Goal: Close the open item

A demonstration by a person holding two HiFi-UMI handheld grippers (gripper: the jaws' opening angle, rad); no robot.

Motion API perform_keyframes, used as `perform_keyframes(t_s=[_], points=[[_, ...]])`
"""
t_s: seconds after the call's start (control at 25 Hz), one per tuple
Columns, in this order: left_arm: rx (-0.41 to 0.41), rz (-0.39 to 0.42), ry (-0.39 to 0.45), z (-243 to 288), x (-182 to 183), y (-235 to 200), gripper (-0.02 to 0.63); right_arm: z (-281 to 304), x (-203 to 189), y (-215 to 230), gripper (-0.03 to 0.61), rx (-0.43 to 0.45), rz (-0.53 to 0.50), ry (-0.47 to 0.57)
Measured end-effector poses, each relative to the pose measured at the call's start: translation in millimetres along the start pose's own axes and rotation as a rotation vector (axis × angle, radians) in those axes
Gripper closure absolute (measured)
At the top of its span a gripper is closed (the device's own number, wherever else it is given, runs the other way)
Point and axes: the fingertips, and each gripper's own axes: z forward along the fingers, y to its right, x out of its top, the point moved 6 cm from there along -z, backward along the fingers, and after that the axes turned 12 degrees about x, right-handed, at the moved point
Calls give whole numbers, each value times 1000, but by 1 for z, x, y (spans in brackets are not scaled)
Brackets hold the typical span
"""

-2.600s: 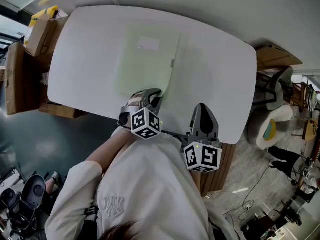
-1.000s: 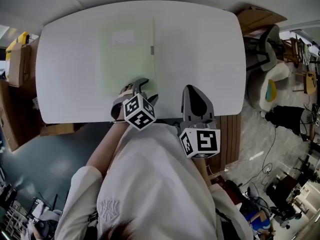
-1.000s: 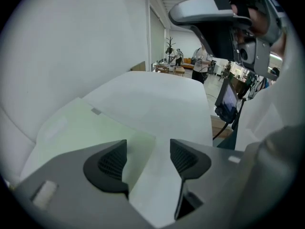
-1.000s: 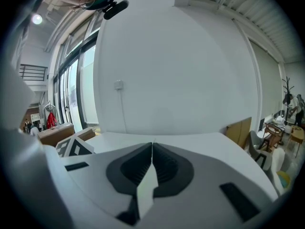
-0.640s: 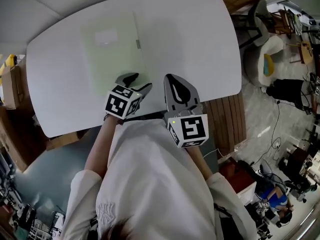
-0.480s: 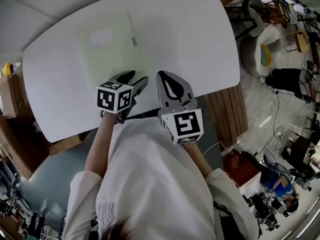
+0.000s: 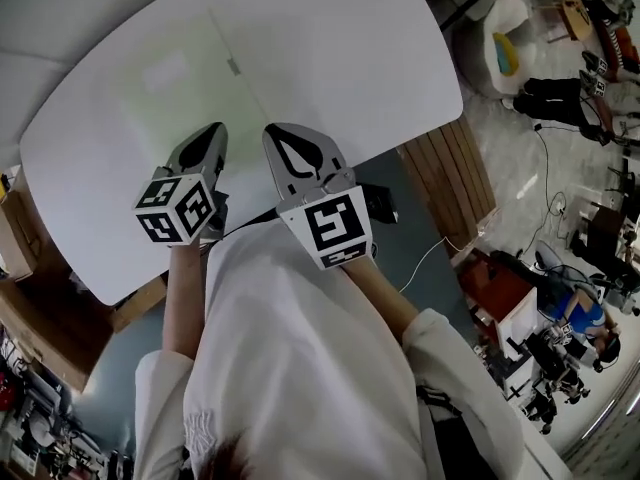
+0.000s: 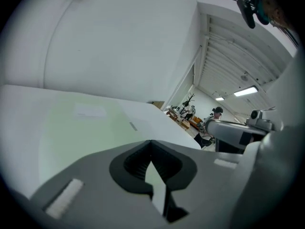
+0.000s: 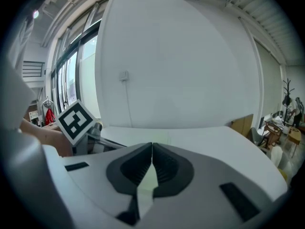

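A pale green folder [image 7: 190, 83] lies flat and closed on the white table [image 7: 350, 58], with a small clasp tab on its right edge. In the left gripper view the folder [image 8: 81, 123] stretches out ahead of the jaws. My left gripper [image 7: 210, 133] [image 8: 151, 144] hovers at the folder's near edge; its jaws are closing and meet with nothing between them. Beside it, over the table's near edge, my right gripper [image 7: 285, 133] [image 9: 152, 147] is shut and empty. The left gripper's marker cube [image 9: 75, 119] shows in the right gripper view.
Brown cardboard boxes [image 7: 12, 253] stand beyond the table's left end. A slatted wooden panel [image 7: 445, 168] and a chair [image 7: 500, 38] stand off its right side. Cables and gear cover the floor at the far right.
The left gripper's jaws have gone from open to shut. Both grippers have drawn back from the folder toward the table's near edge. The head view has swung round.
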Motion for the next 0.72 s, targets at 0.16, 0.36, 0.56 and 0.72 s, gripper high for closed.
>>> perform_keyframes(t_s=[0.16, 0.36, 0.56, 0.72], points=[[33, 68, 38, -15, 10, 2, 604, -1, -1, -5, 569, 9, -1, -9], [88, 154, 149, -39, 33, 6, 606, 2, 2, -8, 569, 32, -10, -12], [154, 165, 326, -75, 62, 5, 606, 7, 8, -12, 569, 64, -31, -12], [215, 150, 420, -103, 74, 4, 606, 10, 14, -14, 569, 93, -49, -12]])
